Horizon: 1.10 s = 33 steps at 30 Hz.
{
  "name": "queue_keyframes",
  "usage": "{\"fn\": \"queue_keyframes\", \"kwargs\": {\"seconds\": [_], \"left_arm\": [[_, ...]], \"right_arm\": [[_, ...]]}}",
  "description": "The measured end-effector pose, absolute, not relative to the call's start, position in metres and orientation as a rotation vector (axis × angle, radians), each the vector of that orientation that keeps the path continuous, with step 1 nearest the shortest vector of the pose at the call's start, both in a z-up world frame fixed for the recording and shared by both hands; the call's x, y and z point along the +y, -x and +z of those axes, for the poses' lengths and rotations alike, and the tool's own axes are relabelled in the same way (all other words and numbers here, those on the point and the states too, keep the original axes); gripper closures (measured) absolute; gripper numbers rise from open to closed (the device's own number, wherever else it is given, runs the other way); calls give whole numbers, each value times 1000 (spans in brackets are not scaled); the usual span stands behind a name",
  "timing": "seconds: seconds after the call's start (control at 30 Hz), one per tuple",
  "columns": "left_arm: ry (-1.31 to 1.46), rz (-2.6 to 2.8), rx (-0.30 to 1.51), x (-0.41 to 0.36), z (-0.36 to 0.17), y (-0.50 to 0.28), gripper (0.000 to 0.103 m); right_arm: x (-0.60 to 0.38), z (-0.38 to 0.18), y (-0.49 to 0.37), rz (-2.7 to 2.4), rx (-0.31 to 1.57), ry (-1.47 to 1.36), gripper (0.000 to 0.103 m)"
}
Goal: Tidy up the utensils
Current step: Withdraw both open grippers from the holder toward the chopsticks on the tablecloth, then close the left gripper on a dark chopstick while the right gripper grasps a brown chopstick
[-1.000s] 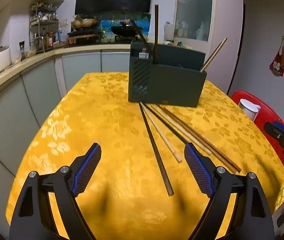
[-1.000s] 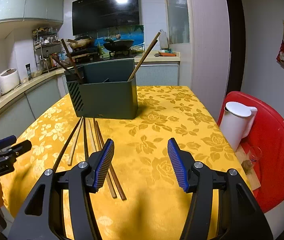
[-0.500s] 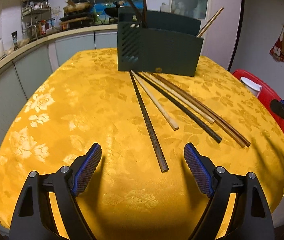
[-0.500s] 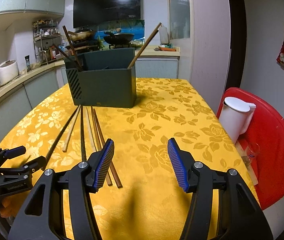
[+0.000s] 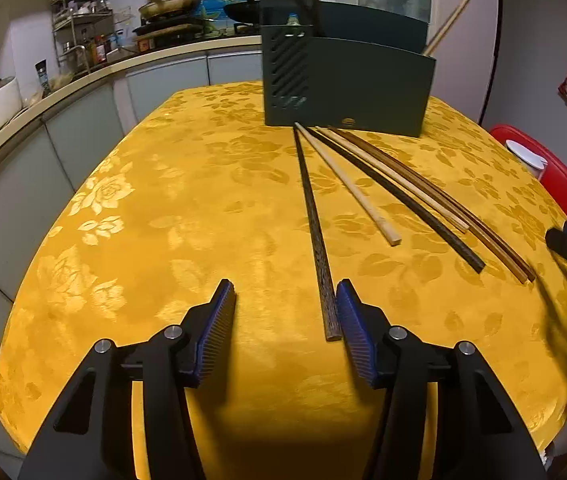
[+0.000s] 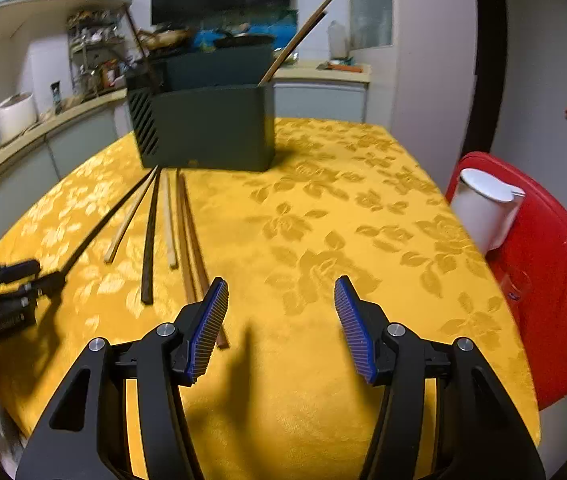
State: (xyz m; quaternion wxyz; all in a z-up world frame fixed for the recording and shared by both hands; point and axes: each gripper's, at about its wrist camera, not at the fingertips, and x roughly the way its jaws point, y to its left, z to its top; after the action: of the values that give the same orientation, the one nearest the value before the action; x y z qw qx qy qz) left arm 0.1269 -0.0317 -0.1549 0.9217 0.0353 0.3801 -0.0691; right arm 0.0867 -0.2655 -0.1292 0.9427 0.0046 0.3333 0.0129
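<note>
1. Here, a worktop (image 5: 187,208) draped in a yellow floral cloth is seen, with a dark green utensil holder (image 5: 347,84) standing upright at its far side.
2. Several chopsticks are laid on the cloth in a fan that spreads from the foot of the holder toward the cameras.
3. The dark speckled chopstick (image 5: 315,232) is placed furthest left in the fan, as seen from the left wrist view, and its near end lies between the pads of the left claw (image 5: 285,330).
4. The jaws of the left claw have just been closing; they are still parted, and the right pad (image 5: 353,332) is seen just beside the stick, while the other pad stands well apart from it, so nothing is clamped.
5. A pale short chopstick (image 5: 351,188), a long dark chopstick (image 5: 403,204) and a brown pair (image 5: 447,208) are spread to the right of the speckled one.
6. More chopsticks are stood leaning inside the holder, one pale stick (image 5: 445,26) at its right end.
7. The right claw (image 6: 281,326) is held released over the cloth, with nothing between its pads; the near ends of the brown pair are passed just beside its left pad (image 6: 207,328).
8. A white jug (image 6: 483,210) is seen on a red seat (image 6: 555,280) beside the worktop.
</note>
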Motion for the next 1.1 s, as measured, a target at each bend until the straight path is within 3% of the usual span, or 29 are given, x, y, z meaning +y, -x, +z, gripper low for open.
{"fn": "queue_keyframes", "kwargs": {"seconds": [0.4, 0.53, 0.9, 1.1], "left_arm": [[-75, -140, 760, -25, -155, -123, 54], [-74, -137, 761, -25, -155, -124, 54], [-75, -137, 759, -25, -155, -123, 54], [-74, -137, 757, -25, -155, -123, 57]], "right_arm": [[-257, -141, -87, 116, 724, 6, 59], [-254, -144, -90, 126, 744, 26, 69], [-250, -148, -97, 177, 758, 22, 75], [-243, -149, -97, 187, 742, 50, 90]]}}
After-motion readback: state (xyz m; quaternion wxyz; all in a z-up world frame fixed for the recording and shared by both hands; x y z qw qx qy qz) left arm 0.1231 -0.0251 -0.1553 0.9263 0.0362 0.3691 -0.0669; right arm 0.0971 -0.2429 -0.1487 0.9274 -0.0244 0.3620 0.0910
